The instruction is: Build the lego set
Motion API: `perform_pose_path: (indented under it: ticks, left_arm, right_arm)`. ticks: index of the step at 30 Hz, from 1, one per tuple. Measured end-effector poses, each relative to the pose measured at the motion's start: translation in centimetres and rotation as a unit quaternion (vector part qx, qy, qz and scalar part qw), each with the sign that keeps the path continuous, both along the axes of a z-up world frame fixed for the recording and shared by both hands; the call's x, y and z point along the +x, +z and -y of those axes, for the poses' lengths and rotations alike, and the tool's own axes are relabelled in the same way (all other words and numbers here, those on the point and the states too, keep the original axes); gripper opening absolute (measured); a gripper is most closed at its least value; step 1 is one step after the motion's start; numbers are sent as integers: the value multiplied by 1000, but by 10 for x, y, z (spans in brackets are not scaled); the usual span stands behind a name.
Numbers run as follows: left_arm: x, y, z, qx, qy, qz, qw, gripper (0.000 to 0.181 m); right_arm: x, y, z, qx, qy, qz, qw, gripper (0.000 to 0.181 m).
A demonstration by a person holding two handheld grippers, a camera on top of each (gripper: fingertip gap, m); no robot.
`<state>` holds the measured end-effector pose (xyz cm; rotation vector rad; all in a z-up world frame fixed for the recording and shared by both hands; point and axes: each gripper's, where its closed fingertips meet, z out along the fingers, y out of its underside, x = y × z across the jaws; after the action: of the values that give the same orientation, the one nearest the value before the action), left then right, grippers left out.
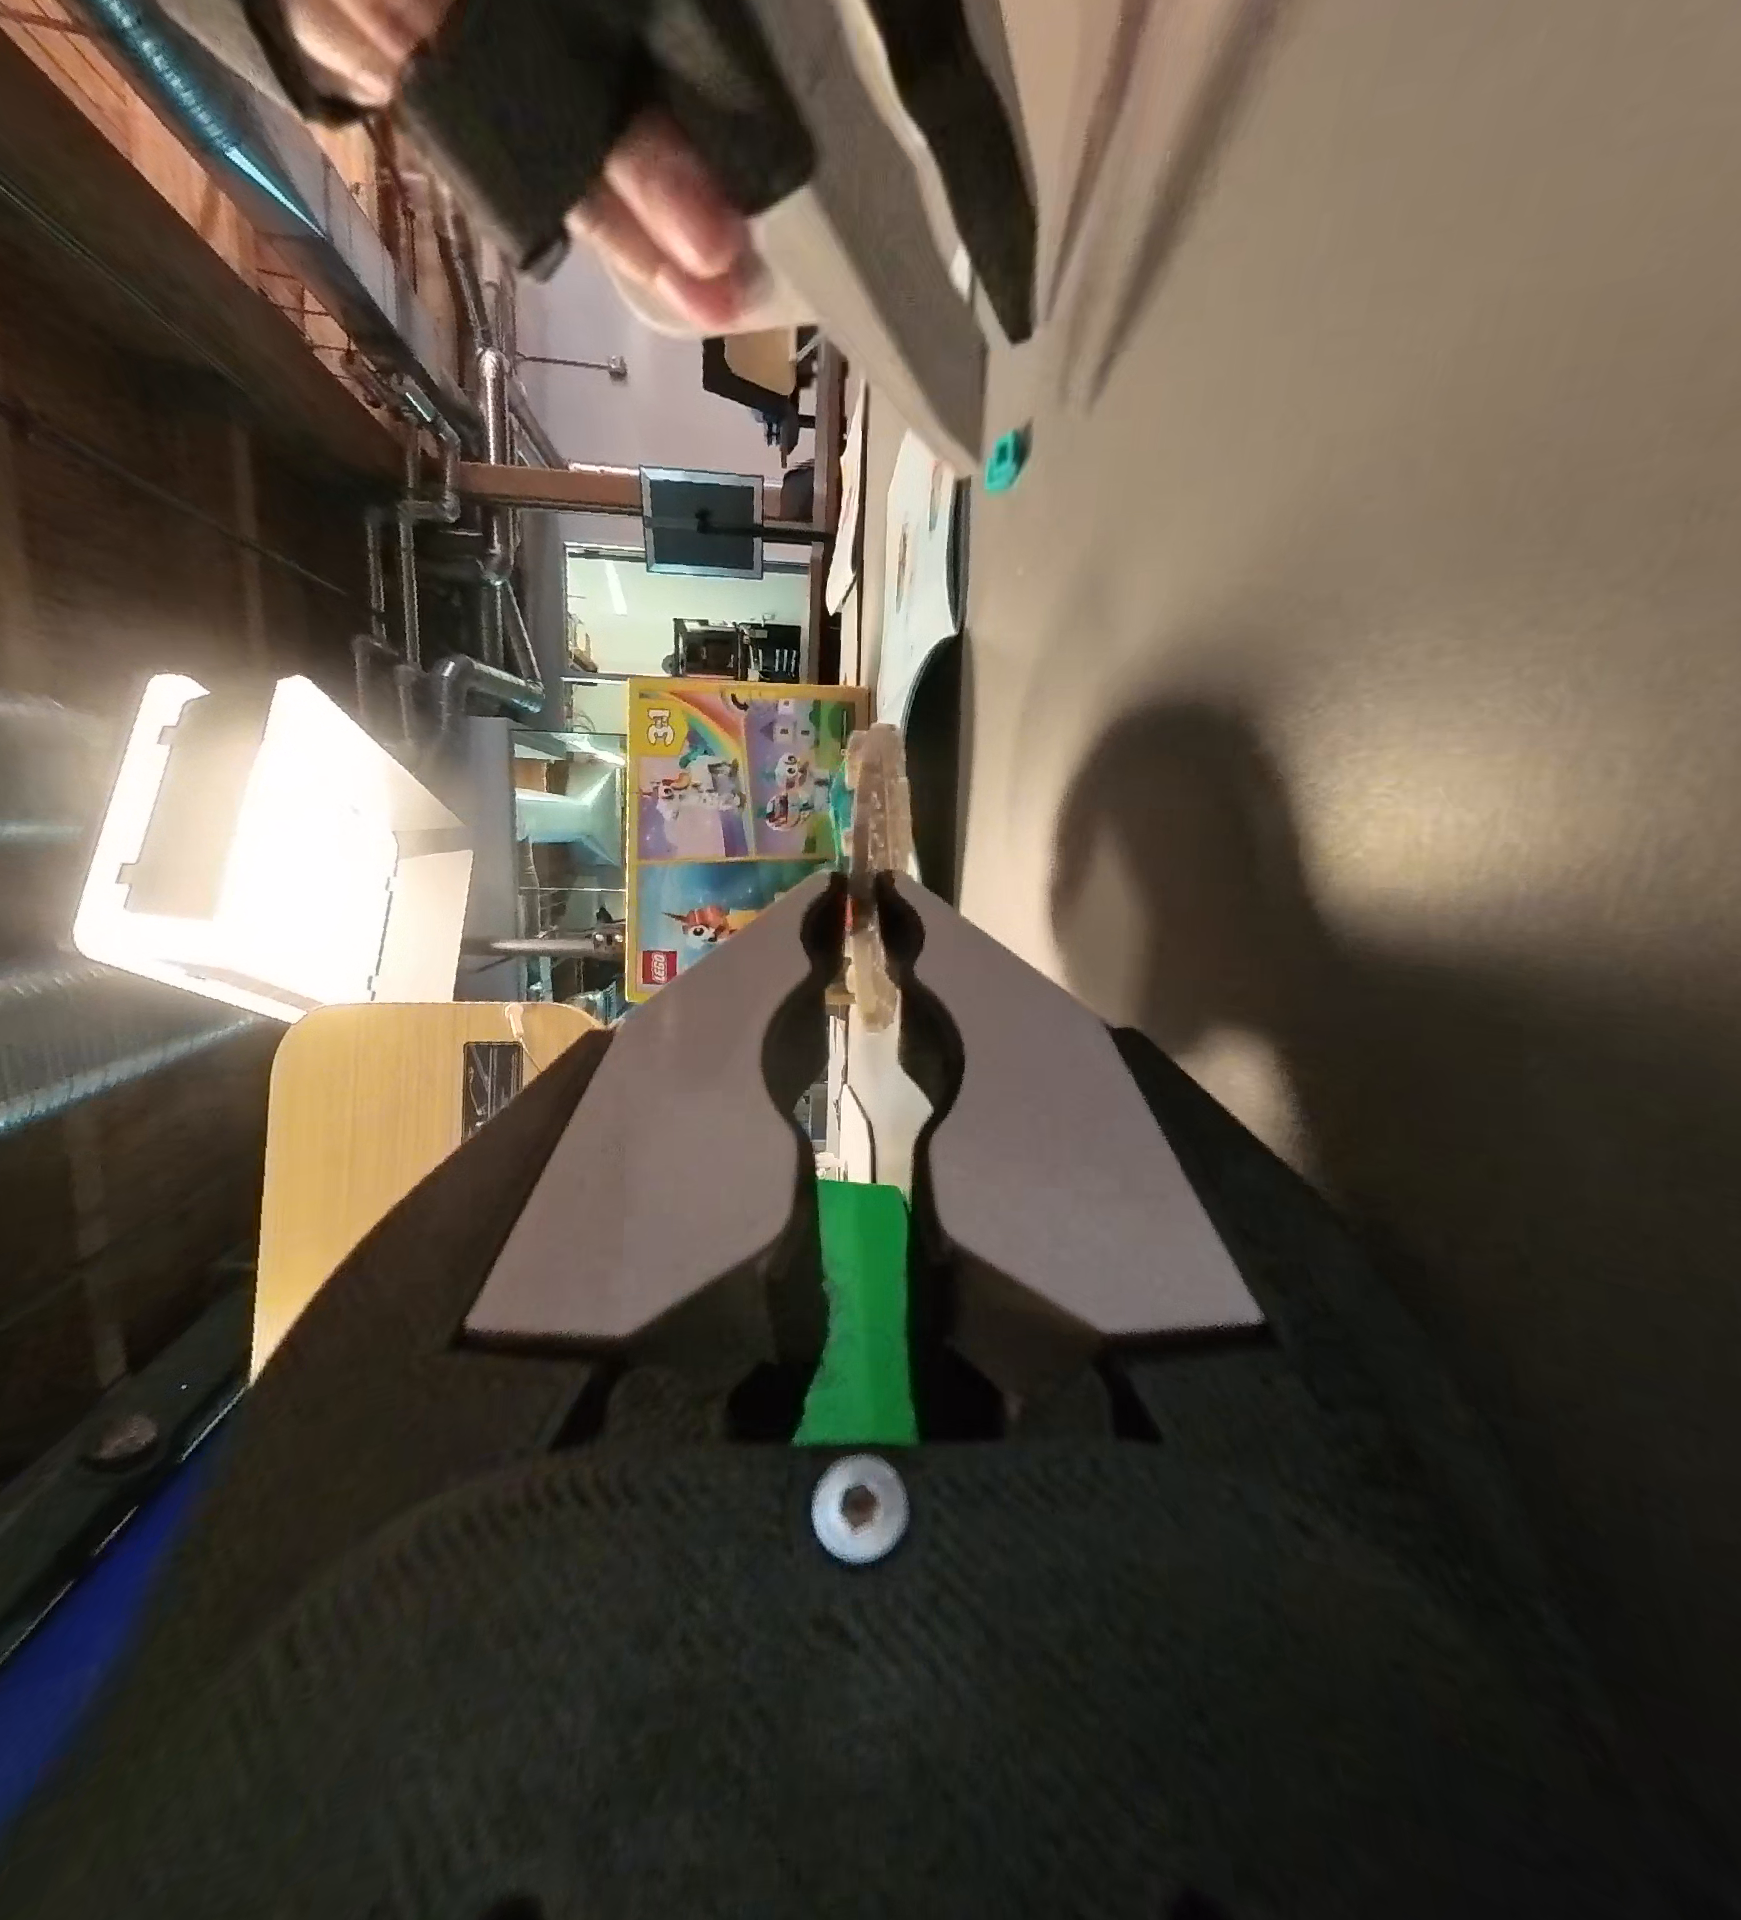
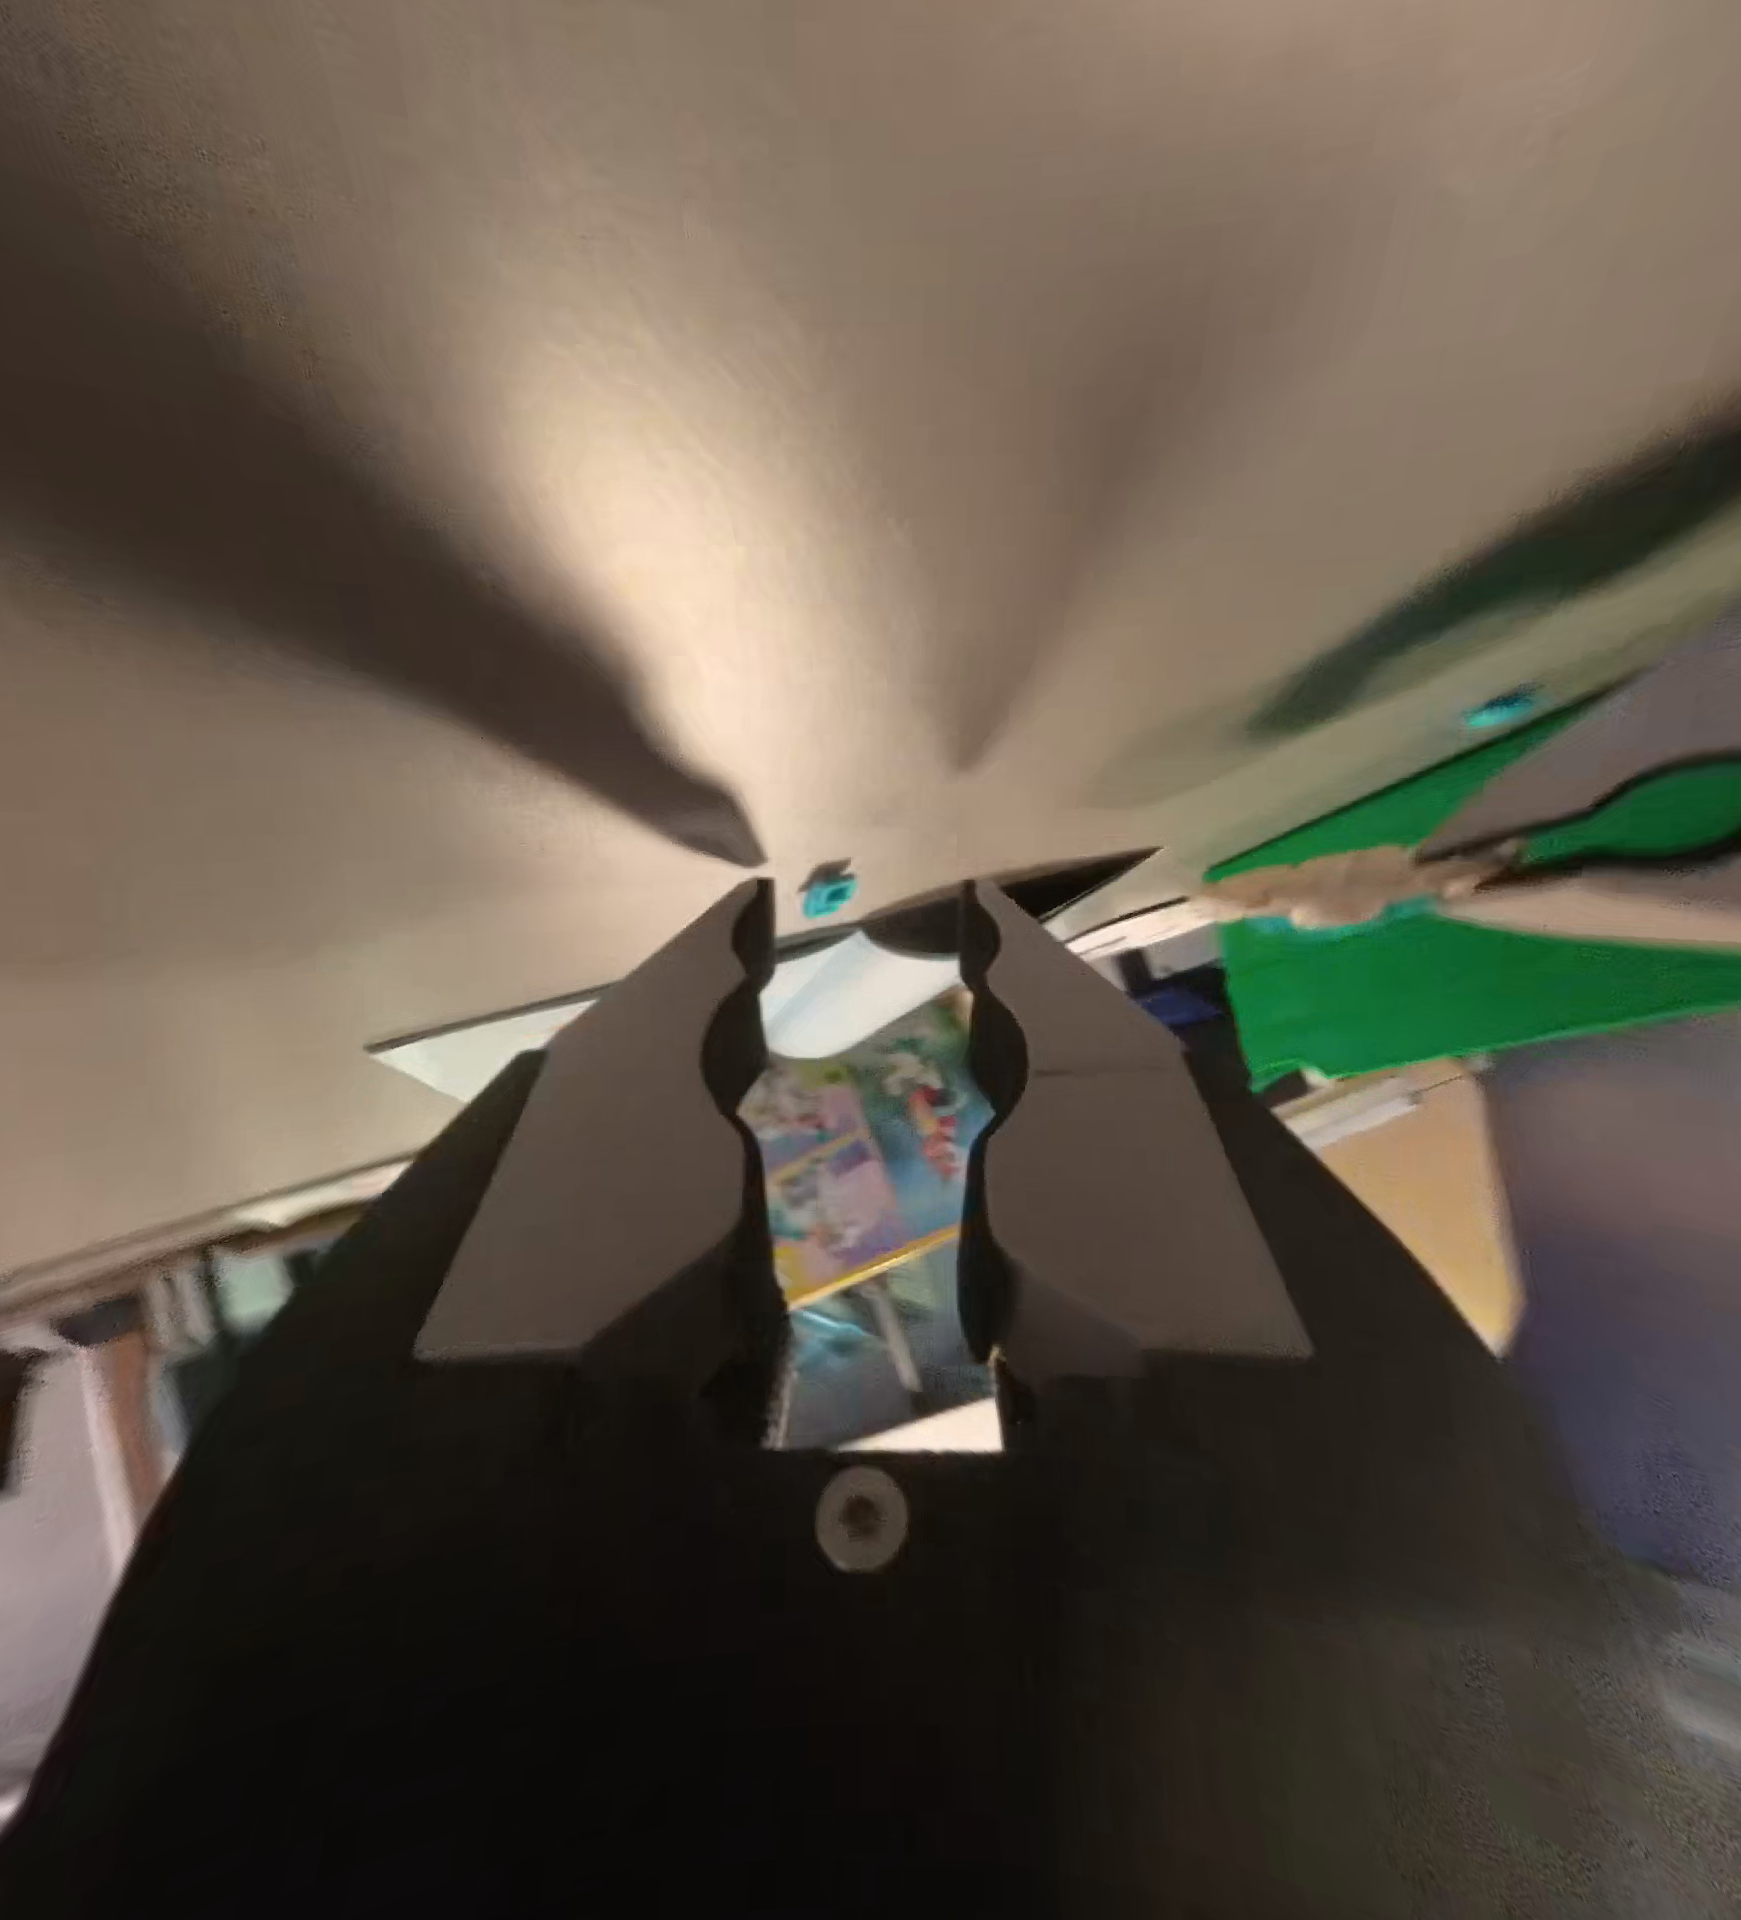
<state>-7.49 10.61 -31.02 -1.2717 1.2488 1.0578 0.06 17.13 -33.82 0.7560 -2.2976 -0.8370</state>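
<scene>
My left gripper (image 1: 861,885) is shut on a thin tan, see-through lego piece (image 1: 876,821), which sticks out past the fingertips, held above the grey table (image 1: 1365,520). A small teal brick (image 1: 1006,462) lies on the table, next to the other gripper's finger. In the right wrist view my right gripper (image 2: 866,894) is open and empty, its tips close to the table with the teal brick (image 2: 830,894) just ahead between them. The left gripper with the tan piece (image 2: 1344,883) shows blurred at the right.
The yellow lego box (image 1: 741,831) stands at the table's far edge; it also shows between my right fingers (image 2: 866,1143). White paper sheets (image 1: 913,582) lie beyond the teal brick. A wooden chair back (image 1: 378,1143) and a bright lamp (image 1: 253,831) lie beyond the table. The gap from one gripper's tips to the other's is roughly 11 centimeters.
</scene>
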Motion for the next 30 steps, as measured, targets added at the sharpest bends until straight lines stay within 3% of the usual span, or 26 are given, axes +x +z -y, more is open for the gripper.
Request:
perform_pose_path:
  ticks: [2,3,4,6,8,10,11,12,14,17,19,21,27,30]
  left_arm:
    - [0,0,0,-1,0,2,1000,4]
    - [0,0,0,-2,0,3,1000,4]
    - [0,0,0,-1,0,5,1000,4]
    - [0,0,-1,-1,-1,7,1000,4]
    - [0,1,-1,1,0,5,1000,4]
    - [-1,2,-1,3,2,5,1000,4]
    - [-1,2,-1,5,4,6,1000,4]
    - [-2,3,-1,6,6,6,1000,4]
    - [-4,3,-1,6,10,9,1000,4]
    - [-2,1,-2,1,7,6,1000,4]
    - [0,-1,-2,-4,3,4,1000,4]
    - [0,-2,-2,-6,2,2,1000,4]
    - [0,-2,-2,-8,3,2,1000,4]
    - [1,-4,-2,-10,1,-2,1000,4]
  right_arm:
    - [7,2,-6,-99,-94,6,991,32]
    - [8,3,-7,-184,-174,-3,967,34]
    - [10,3,-7,-278,-263,-8,924,35]
    - [6,6,-4,-450,-411,-23,793,39]
    - [-3,11,-1,-586,-525,-49,615,37]
    - [-7,9,4,-673,-598,-63,431,35]
    - [-6,6,7,-695,-614,-70,368,34]
    - [-4,0,6,-703,-626,-87,325,32]
    - [-1,-1,0,-721,-623,-139,271,30]
    - [-1,-1,-4,-738,-612,-191,211,28]
    - [-6,-1,-7,-739,-605,-217,201,25]
    - [-11,-2,-10,-730,-604,-240,213,23]
    - [-20,-5,-18,-687,-610,-280,280,21]
    - [-25,-5,-21,-682,-615,-284,277,24]
